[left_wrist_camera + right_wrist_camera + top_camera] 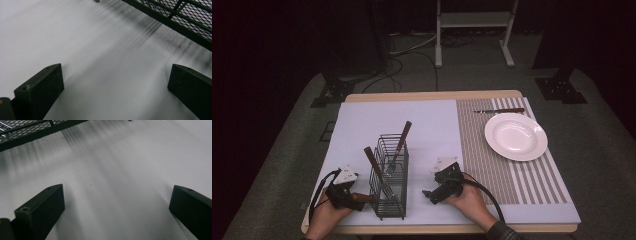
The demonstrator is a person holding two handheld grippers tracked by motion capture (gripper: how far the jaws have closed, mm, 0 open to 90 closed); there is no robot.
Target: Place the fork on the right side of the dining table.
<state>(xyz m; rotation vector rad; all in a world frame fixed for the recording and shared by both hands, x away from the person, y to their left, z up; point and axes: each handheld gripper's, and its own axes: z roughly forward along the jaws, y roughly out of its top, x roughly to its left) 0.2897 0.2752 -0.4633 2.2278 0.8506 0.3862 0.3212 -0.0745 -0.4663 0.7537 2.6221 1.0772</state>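
A black wire basket (pixel 388 177) is seen on the white sheet (pixel 377 120) that covers the left part of the wooden table (pixel 432 95). Two pieces of cutlery with brown handles are held in the basket. One fork (pixel 397 147) is leaned toward the far right, and its handle rises above the rim. The other fork (pixel 379 175) is tilted toward the near left, with its prongs down inside the mesh.

The left gripper (pixel 343 192) is rested on the sheet just beside the left wall of the basket. In the left gripper view its jaws are spread wide, with nothing between them except the bare sheet, and the lower frame of the basket (pixel 175 20) is seen at the upper right.

The right gripper (pixel 439 189) is placed on the sheet to the right of the basket, near it but apart from it. In the right gripper view the jaws are also opened wide and nothing is held; a corner of the basket (pixel 30 130) is visible at the upper left.

On the striped mat (pixel 512 175) at the right side, a white plate (pixel 515 136) is laid, and a knife (pixel 499 110) with a brown handle is placed just behind it, well apart from both grippers.
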